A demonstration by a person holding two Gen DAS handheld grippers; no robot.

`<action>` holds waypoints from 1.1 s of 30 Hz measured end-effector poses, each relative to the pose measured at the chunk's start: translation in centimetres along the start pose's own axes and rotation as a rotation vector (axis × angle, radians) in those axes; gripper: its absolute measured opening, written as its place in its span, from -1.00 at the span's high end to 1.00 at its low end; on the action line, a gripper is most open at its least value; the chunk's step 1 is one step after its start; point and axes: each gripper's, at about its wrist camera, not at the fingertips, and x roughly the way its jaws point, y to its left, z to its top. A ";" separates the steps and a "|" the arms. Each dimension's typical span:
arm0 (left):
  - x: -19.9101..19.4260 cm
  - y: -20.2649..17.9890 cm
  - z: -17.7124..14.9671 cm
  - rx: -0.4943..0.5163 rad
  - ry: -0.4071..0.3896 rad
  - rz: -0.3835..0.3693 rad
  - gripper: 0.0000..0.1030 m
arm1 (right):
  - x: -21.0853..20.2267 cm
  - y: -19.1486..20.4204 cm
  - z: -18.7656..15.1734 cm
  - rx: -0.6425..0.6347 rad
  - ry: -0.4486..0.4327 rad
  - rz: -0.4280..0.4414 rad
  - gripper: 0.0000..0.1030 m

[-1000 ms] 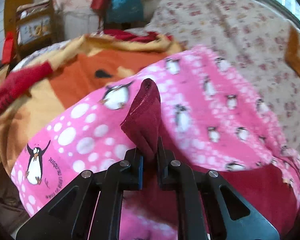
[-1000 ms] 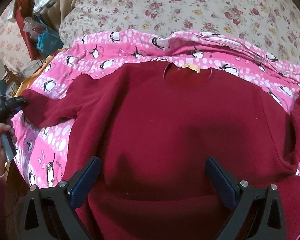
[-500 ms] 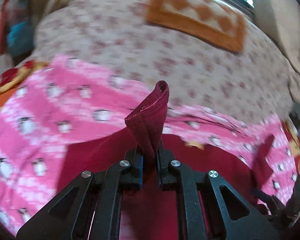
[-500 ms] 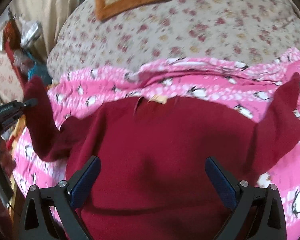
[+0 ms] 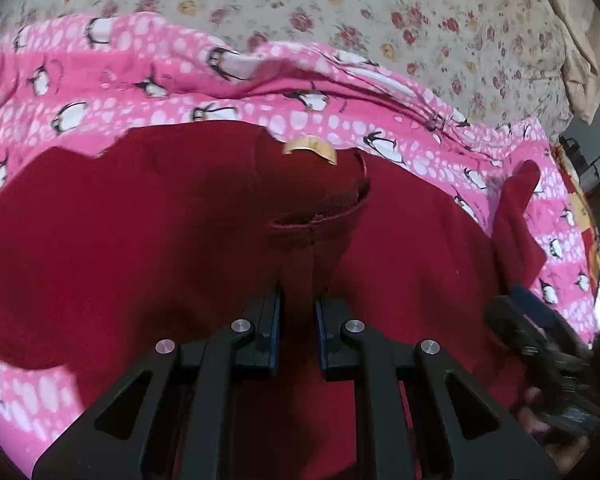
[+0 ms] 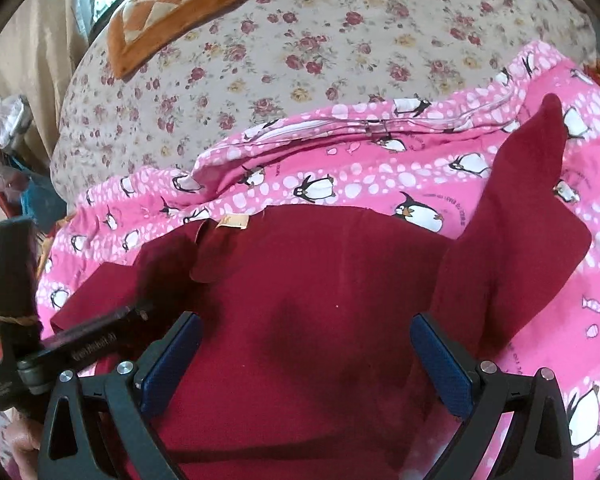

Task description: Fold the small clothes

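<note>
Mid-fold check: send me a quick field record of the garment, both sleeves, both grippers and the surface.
garment: dark red top, lying flat, neck label showing
left sleeve: folded across the chest, cuff near the collar
right sleeve: still out to the side
left gripper: jaws opening, sleeve between them
right gripper: open, empty
surface: pink penguin blanket

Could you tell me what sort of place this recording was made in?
Most likely a bedroom: a floral bedspread, a pink penguin-print blanket with a dark red top laid out on it, and an orange cushion by a window.

L claw (image 5: 298, 312) swung sleeve (image 5: 320, 216) across sweater (image 5: 140, 240); jaws now opening.
</note>
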 end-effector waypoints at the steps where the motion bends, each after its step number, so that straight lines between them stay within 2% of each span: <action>1: -1.2 0.5 -0.1 -0.005 -0.018 -0.003 0.65 | 0.1 0.3 -0.2 -0.013 0.007 -0.007 -1.00; 2: -2.8 1.2 -0.5 -0.005 -0.048 -0.007 0.30 | 0.4 0.7 -0.4 -0.026 0.020 -0.008 -1.00; 3: -4.1 1.7 -0.9 -0.002 -0.071 0.002 -0.19 | 0.6 1.1 -0.6 -0.034 0.034 0.002 -1.00; 5: -7.0 3.4 -1.9 0.001 -0.146 0.070 -0.46 | 1.0 1.6 -0.9 -0.017 0.049 0.046 -1.00; 7: -9.6 5.0 -2.8 0.031 -0.233 0.125 -0.46 | 1.4 2.2 -1.1 0.022 0.078 0.118 -1.00; 8: -9.9 5.4 -3.0 0.042 -0.238 0.136 -0.46 | 1.6 2.5 -1.1 0.032 0.090 0.142 -1.00; 10: -10.7 6.8 -3.4 0.040 -0.208 0.155 -0.46 | 1.8 3.2 -1.1 0.032 0.086 0.135 -1.00; 12: -10.9 8.3 -4.0 0.012 -0.217 0.175 -0.46 | 2.2 3.6 -1.2 0.034 0.089 0.122 -1.00; 14: -10.5 9.7 -4.5 -0.007 -0.216 0.206 -0.46 | 2.6 4.1 -1.1 0.020 0.101 0.112 -1.00; 17: -9.4 11.5 -5.2 -0.030 -0.171 0.253 -0.46 | 3.7 4.5 -0.5 -0.014 0.113 0.079 -1.00; 20: -8.2 12.8 -5.8 -0.040 -0.143 0.296 -0.46 | 6.0 4.9 0.3 -0.041 0.127 0.058 -0.72; 21: -7.7 13.1 -5.9 -0.040 -0.132 0.320 -0.46 | 7.0 5.2 0.5 -0.058 0.141 0.048 -0.55; 22: -7.1 13.3 -5.9 -0.042 -0.120 0.345 -0.46 | 7.8 5.8 0.6 -0.091 0.145 0.030 -0.32; 23: -6.8 13.5 -5.9 -0.046 -0.114 0.356 -0.46 | 8.4 6.4 0.6 -0.133 0.142 0.014 -0.18; 24: -6.5 13.6 -5.9 -0.050 -0.109 0.363 -0.46 | 8.8 7.2 0.6 -0.182 0.135 -0.003 0.07; 25: -6.2 13.7 -5.8 -0.056 -0.107 0.364 -0.46 | 9.0 7.9 0.6 -0.226 0.124 -0.012 0.30; 26: -6.1 13.7 -5.7 -0.059 -0.106 0.366 -0.46 | 8.9 8.5 0.7 -0.254 0.119 -0.013 0.44; 28: -5.8 13.7 -5.5 -0.058 -0.104 0.381 -0.46 | 8.3 9.2 1.0 -0.317 0.102 -0.034 0.91; 33: -6.0 13.3 -5.2 -0.037 -0.124 0.409 -0.46 | 3.1 7.9 3.0 -0.323 -0.014 -0.032 0.91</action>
